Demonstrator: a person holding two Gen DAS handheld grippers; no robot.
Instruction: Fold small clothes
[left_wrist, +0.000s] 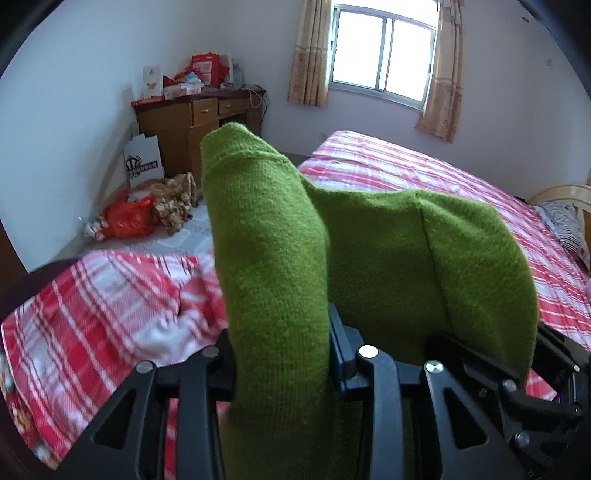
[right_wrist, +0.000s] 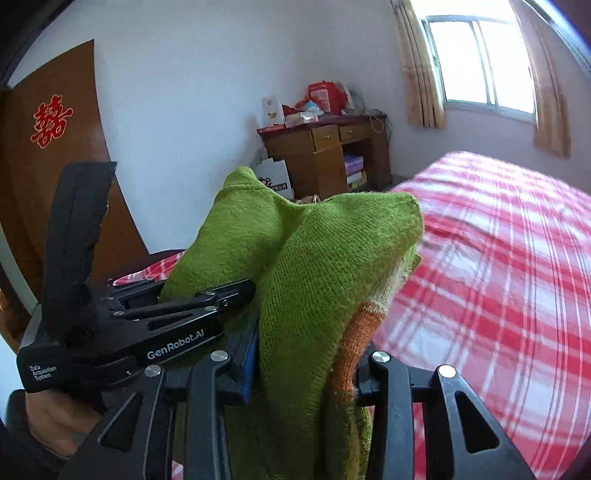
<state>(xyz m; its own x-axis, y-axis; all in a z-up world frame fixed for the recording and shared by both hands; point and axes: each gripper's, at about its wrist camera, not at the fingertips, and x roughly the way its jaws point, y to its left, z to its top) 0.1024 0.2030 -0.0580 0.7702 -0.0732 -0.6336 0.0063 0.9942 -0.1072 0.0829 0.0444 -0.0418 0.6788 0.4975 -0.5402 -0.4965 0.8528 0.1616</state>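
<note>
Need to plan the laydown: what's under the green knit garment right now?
Below the green knit garment, held up in both grippers, lies the red-and-white plaid bedsheet. The cloth hides the patch of sheet right beneath it and the fingers gripping it.

"GenRobot.AI" and "Data Acquisition System" were printed in white on the black left gripper (right_wrist: 236, 295). A red double-happiness sign was stuck on the brown door (right_wrist: 51, 122).
</note>
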